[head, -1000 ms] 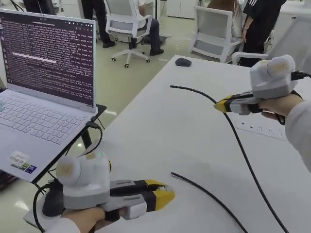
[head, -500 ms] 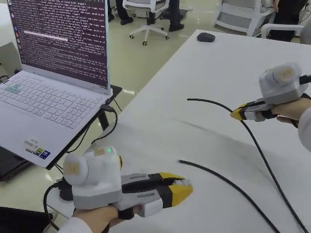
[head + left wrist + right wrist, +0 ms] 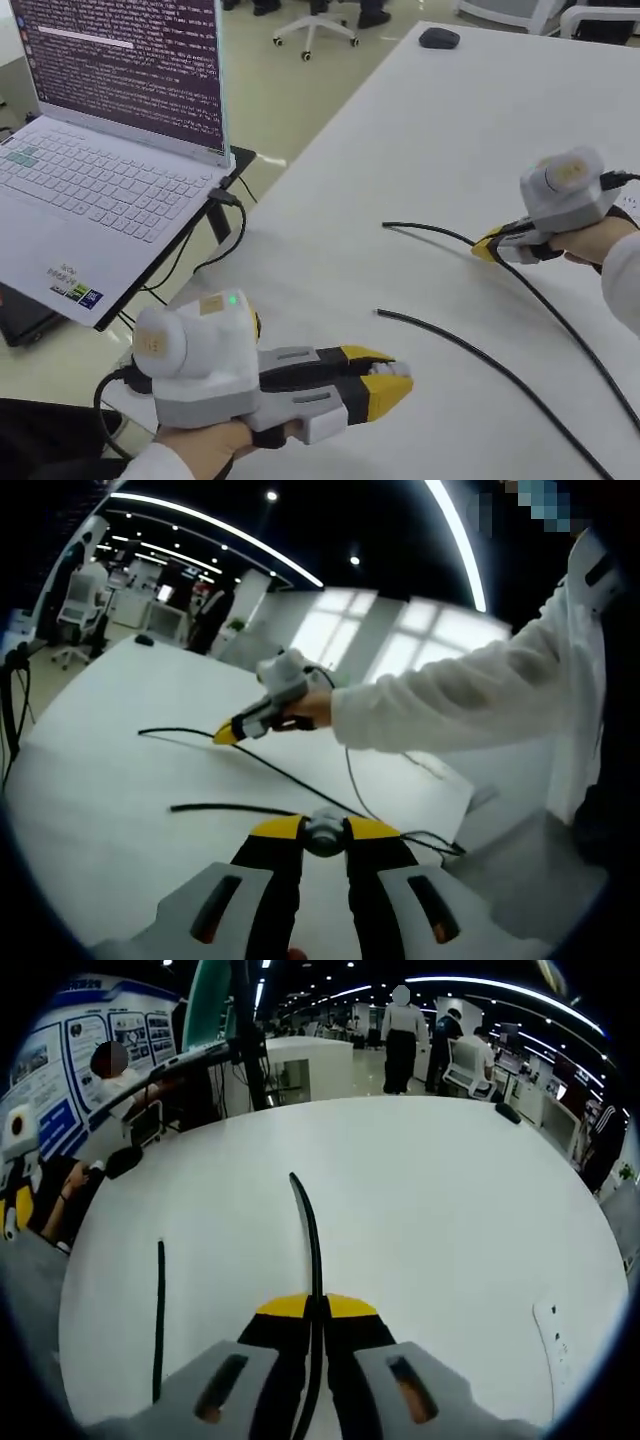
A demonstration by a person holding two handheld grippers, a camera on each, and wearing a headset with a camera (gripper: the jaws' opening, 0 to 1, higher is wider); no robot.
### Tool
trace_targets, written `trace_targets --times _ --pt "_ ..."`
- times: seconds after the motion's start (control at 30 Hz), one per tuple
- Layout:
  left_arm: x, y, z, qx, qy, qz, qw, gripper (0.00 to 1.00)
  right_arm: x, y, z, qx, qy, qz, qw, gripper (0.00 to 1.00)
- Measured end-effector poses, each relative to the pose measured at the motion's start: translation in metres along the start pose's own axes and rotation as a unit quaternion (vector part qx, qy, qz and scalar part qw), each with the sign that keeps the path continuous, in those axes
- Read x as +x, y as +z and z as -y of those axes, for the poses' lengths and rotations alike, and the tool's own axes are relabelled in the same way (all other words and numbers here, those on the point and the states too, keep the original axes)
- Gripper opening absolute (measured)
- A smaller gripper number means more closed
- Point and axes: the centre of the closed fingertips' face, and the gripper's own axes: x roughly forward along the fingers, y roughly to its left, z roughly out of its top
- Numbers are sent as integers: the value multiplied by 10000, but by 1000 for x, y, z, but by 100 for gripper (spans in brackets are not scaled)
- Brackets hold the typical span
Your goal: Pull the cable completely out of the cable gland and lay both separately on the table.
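**Gland (image 3: pixel 325 831) in your left gripper (image 3: pixel 395 378), cable (image 3: pixel 430 231) in your right gripper (image 3: pixel 487 246)**

Your left gripper is closed on the small grey gland, low over the near edge of the table (image 3: pixel 400 120). Your right gripper pinches the cable a little back from its free end. A second cable (image 3: pixel 470 355) lies on the table between the grippers, apart from the gland.
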Motion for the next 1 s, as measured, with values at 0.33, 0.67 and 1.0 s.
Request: trace_targets --times 0.33,0.67,1.0 --pt "-3 8 -2 23 165 77 9998 17 8 -12 -7 -23 -175 -142 9997 3" --pt "-5 14 0 89 205 45 9997 17 -25 15 3 -151 -468 296 9983 11" --pt "16 15 10 457 -17 -246 9987 17 -131 29 0 -173 -667 1213 9902 17"
